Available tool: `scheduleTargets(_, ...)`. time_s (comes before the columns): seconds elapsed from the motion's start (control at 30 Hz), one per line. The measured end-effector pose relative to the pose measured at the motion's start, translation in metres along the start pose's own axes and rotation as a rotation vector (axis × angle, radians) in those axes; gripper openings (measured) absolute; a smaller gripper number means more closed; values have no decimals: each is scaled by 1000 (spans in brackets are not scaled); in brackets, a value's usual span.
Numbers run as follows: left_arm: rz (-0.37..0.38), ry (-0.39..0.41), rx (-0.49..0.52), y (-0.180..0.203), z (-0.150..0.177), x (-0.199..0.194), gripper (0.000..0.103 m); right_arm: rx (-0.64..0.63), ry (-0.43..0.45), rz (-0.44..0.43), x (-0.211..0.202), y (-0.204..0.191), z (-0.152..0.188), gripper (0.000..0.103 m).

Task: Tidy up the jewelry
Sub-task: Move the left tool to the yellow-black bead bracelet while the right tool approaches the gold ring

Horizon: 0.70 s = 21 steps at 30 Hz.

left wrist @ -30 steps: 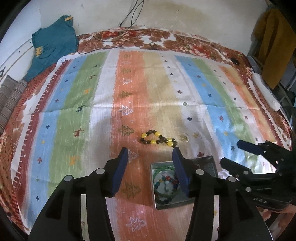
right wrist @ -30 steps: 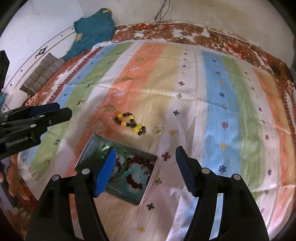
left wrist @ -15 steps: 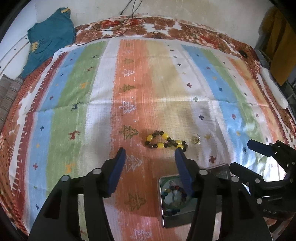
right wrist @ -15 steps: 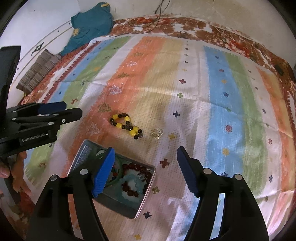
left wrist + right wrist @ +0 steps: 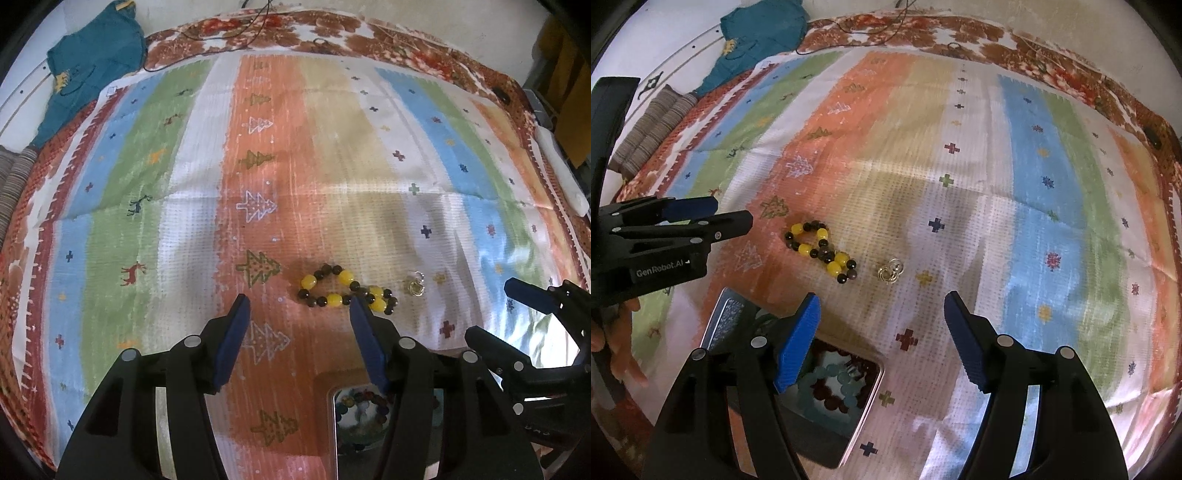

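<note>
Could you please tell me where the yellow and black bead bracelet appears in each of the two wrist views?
Left wrist: bracelet lower centre, just beyond the left tool's right finger.
Right wrist: bracelet left of centre, beyond the metal tin.
Shared landmark: the small silver ring just right of it.

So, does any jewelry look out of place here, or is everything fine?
Two pieces lie loose on the striped cloth, outside the metal tin that holds the other bracelets: a yellow and dark bead bracelet, twisted into a figure eight, and a small silvery ring cluster beside it. Nothing looks broken.
</note>
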<state>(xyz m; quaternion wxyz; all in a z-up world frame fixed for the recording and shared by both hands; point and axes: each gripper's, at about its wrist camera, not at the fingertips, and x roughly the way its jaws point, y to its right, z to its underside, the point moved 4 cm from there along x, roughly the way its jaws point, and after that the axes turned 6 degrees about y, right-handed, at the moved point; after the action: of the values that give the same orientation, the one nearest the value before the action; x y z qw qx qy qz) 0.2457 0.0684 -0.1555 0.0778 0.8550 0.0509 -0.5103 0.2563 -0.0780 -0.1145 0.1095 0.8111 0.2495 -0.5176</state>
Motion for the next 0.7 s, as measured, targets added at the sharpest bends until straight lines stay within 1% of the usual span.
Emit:
scheduleTargets(0.13, 1, -18, 12, 1, -2, 9, 56, 26, -33, -12, 14, 6, -1, 69)
scheduleTargets(0.27, 8, -30, 16, 2, -4, 17, 56, 27, -54, 15, 24, 12, 0, 69)
scheduleTargets(0.33, 3, -34, 22, 2, -5, 22, 56, 28, -65, 11, 29, 13, -1, 69)
scheduleTargets(0.7, -16, -65, 40, 1, -10, 44, 56, 8, -90, 9, 51, 11, -9, 69)
